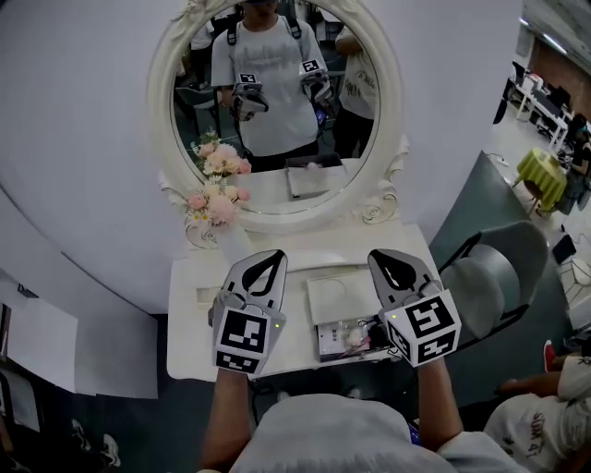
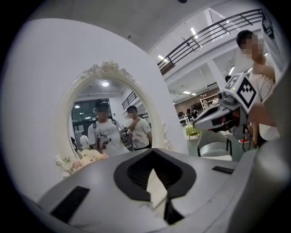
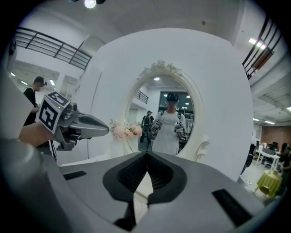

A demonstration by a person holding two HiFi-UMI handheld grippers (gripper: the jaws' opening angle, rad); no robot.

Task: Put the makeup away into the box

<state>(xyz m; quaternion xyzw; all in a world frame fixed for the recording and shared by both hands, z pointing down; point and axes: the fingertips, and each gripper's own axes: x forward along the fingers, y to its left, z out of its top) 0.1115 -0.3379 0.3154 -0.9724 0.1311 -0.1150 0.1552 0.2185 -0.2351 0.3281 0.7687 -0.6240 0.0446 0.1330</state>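
Observation:
On the white vanity table [image 1: 199, 346] lies an open box [image 1: 323, 340] with a white lid [image 1: 342, 294] and small makeup items [image 1: 355, 336] inside. My left gripper [image 1: 267, 256] is held up above the table, left of the box, with its jaws shut and nothing between them. My right gripper [image 1: 385, 256] hovers over the box's right side, also shut and empty. In the left gripper view the left gripper's tips [image 2: 153, 151] meet, and the right gripper [image 2: 213, 119] shows at the right. In the right gripper view that gripper's tips [image 3: 146, 154] meet too.
An oval mirror [image 1: 277, 28] in a white frame stands at the back of the table, with pink flowers [image 1: 214, 205] at its lower left. A grey chair [image 1: 494, 277] stands right of the table. A person sits on the floor at the lower right [image 1: 540, 430].

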